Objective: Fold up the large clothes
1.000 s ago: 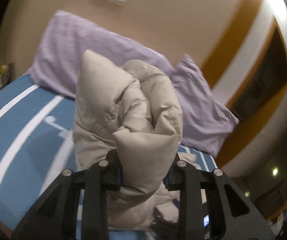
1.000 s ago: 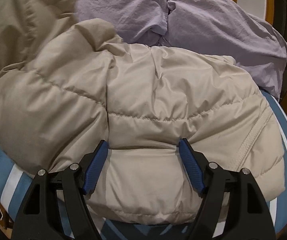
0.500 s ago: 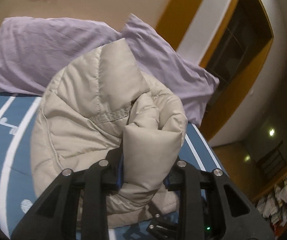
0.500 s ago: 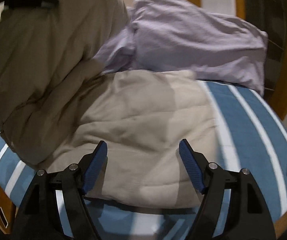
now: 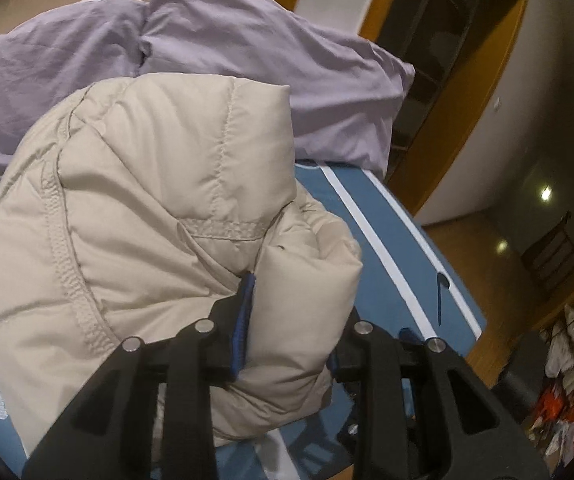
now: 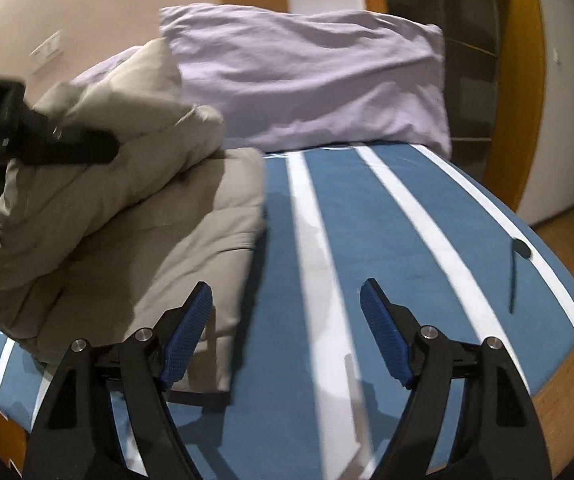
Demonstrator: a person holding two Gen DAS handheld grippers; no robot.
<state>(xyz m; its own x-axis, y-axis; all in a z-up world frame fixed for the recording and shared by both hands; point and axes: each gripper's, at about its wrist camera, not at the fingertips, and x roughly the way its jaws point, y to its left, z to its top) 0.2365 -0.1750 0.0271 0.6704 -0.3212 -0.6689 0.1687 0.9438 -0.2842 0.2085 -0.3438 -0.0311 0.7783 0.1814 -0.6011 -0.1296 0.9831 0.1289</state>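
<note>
So nearest the left wrist cam, the left gripper [image 5: 287, 312] is clamped on a fat bunched fold of the one beige puffer jacket [image 5: 135, 216], blue pads squeezing the padding from both sides, and that held part is lifted up off the bed. In the right wrist view you can see the same gripper coming in from the left edge as a dark blurry bar stuck into the raised bundle. The right gripper [image 6: 287, 332] is let go, its two blue pads standing wide apart with nothing between them, hanging over bare bedcover just to the right of the jacket's edge. Only one garment here: the lower part of it lies flat on the left side of the bed, with the upper part doubled over and held above it. The bedcover [image 6: 407, 248] is blue with white stripes, I count two wide ones running away from the right camera plus a few thinner ones at the near left corner. There's a small round white mark and a bit of white lettering at the left edge of the cover in the left view, too cut off to read. One thin dark mark sits near the bed's right edge. Behind the jacket, two lilac pillows [image 5: 271, 60] lean at the head of the bed against the beige wall. One pale switch plate [image 6: 47, 53] on that wall, no readable writing.
</note>
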